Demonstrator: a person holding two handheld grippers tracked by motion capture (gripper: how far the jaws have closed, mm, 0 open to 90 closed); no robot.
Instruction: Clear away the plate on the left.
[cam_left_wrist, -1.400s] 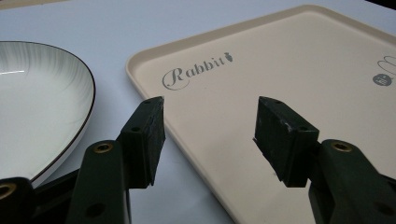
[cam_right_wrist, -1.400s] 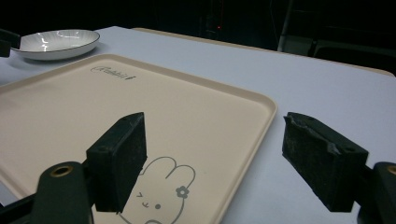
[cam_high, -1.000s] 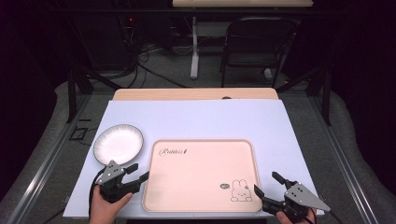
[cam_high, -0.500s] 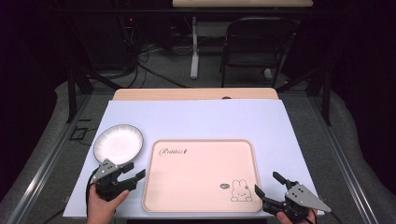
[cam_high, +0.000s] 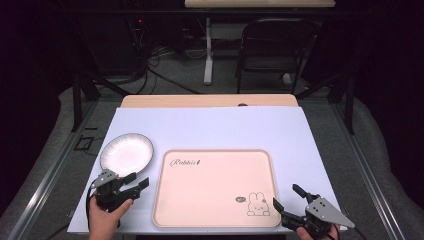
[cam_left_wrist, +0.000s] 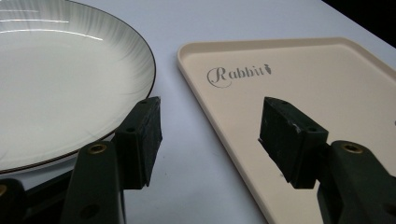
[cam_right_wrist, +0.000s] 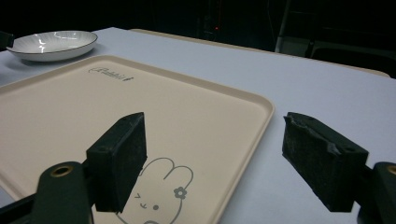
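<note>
High view first: a pale lilac table (cam_high: 220, 127) holds a beige tray (cam_high: 215, 187) with "Rabbit" written near its far left corner and a little bunny drawn near its near right corner. Nothing sits in the tray, just bare surface. Just off its far left corner is a white plate (cam_high: 126, 153) with a dark rim, close to the tray but not touching, and it has nothing on it either.

Left gripper (cam_high: 136, 182) hovers at the near left, just in front of the plate. Its jaws have just been opening and now stand wide apart with nothing between them. From the left gripper view, one jaw sits over the plate's (cam_left_wrist: 60, 79) near rim and the other over the tray's (cam_left_wrist: 299, 70) left edge, with bare table in the gap.

Right gripper (cam_high: 289, 199) hangs by the tray's near right corner, jaws spread wide and holding nothing. Its own view looks across the bunny and the tray's (cam_right_wrist: 140, 93) rim.
</note>
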